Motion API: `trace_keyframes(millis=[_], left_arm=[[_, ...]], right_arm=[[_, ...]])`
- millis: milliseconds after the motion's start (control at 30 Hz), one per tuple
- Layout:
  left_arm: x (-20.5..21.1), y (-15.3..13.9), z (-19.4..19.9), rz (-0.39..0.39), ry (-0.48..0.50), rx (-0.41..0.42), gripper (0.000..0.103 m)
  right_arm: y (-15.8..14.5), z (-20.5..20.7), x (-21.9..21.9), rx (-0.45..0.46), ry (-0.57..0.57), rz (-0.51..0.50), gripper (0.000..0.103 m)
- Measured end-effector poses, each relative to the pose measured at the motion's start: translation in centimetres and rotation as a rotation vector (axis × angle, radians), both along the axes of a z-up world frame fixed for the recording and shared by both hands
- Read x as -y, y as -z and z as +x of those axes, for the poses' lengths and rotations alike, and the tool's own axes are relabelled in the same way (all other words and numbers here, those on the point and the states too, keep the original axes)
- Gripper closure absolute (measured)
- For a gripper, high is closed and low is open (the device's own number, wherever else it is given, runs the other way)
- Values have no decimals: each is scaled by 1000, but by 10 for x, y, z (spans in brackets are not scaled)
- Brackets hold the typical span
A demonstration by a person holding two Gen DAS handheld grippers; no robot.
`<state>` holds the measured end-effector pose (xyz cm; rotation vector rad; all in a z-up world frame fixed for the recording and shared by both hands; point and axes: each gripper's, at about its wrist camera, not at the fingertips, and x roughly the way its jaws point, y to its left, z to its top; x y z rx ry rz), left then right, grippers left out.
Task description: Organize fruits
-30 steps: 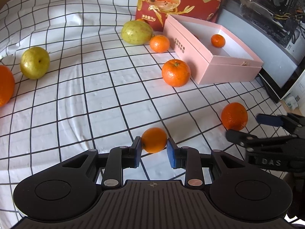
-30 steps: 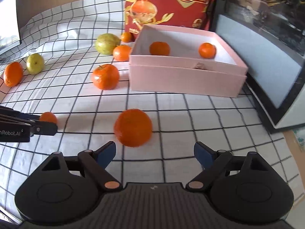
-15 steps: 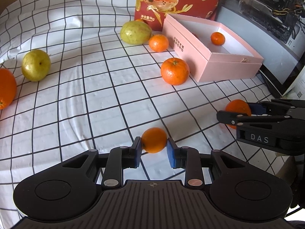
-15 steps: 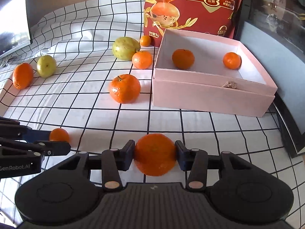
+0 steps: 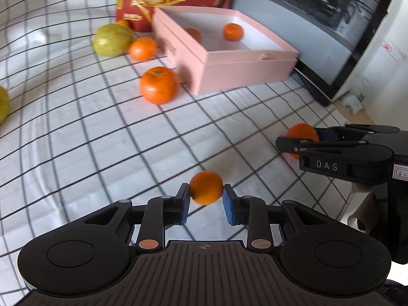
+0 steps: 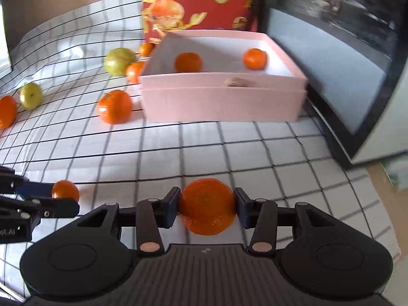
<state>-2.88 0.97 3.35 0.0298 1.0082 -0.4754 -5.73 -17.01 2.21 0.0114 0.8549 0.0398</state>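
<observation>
My left gripper is shut on a small orange, held above the checked cloth. My right gripper is shut on a larger orange; in the left wrist view that orange shows at the right between the right gripper's fingers. The small orange in the left gripper shows at the lower left of the right wrist view. Ahead stands the open pink box with two oranges inside.
On the cloth left of the box lie an orange, a smaller orange, a green fruit, a small green apple and another orange. A red bag stands behind the box; a dark screen is at the right.
The right gripper closed on the larger orange and lifted it. Both grippers moved toward the pink box with their oranges, and the views are blurred by motion.
</observation>
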Motion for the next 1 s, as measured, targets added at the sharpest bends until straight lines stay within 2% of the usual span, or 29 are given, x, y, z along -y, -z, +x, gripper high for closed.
trace_keyframes(millis=[300, 667, 800, 1000], left_arm=[[14, 1, 0, 1, 45, -8, 71], [13, -12, 10, -33, 3, 21, 71], [13, -33, 36, -80, -47, 53, 71], [34, -89, 94, -124, -60, 211, 71]], right_arm=[[1, -9, 19, 5, 60, 15, 58], [-6, -8, 23, 46, 63, 22, 58], [-13, -3, 27, 66, 51, 23, 58], [-50, 19, 35, 180, 8, 29, 58]])
